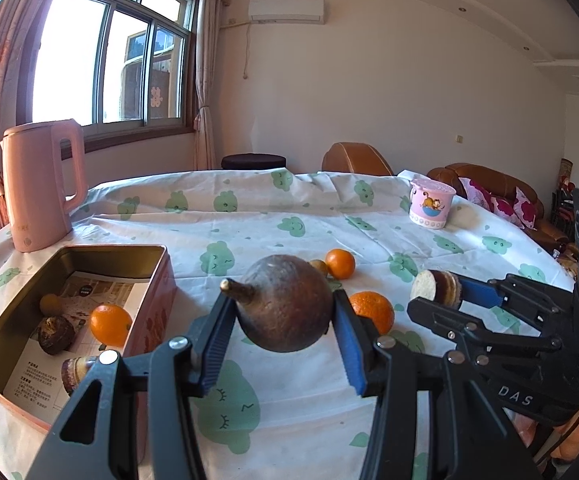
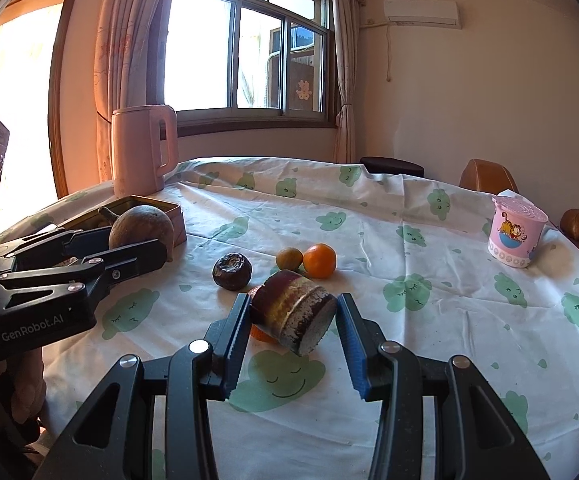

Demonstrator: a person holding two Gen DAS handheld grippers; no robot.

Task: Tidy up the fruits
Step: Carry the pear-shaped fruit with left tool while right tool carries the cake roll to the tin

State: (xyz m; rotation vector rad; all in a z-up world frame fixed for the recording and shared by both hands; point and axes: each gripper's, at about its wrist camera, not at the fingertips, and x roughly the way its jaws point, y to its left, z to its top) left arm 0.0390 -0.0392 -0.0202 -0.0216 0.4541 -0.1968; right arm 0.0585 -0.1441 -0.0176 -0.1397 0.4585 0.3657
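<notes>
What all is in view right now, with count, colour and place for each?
tin box: one, pink, table's left, open
oranges in the tin box: one, orange
dark fruits in the tin box: several, brown
kettle: one, pink, behind the tin box
oranges on the tablecloth: two fully visible, orange, mid-table
dark round fruit: one, brown, mid-table
small greenish fruit: one, beside the far orange
cup: one, pink, far right
left gripper: holds a brown pear-shaped fruit
right gripper: holds a purple sugarcane piece

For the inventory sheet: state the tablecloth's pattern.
The tablecloth is white with green smiling cloud shapes, clearest in the right wrist view.
</notes>
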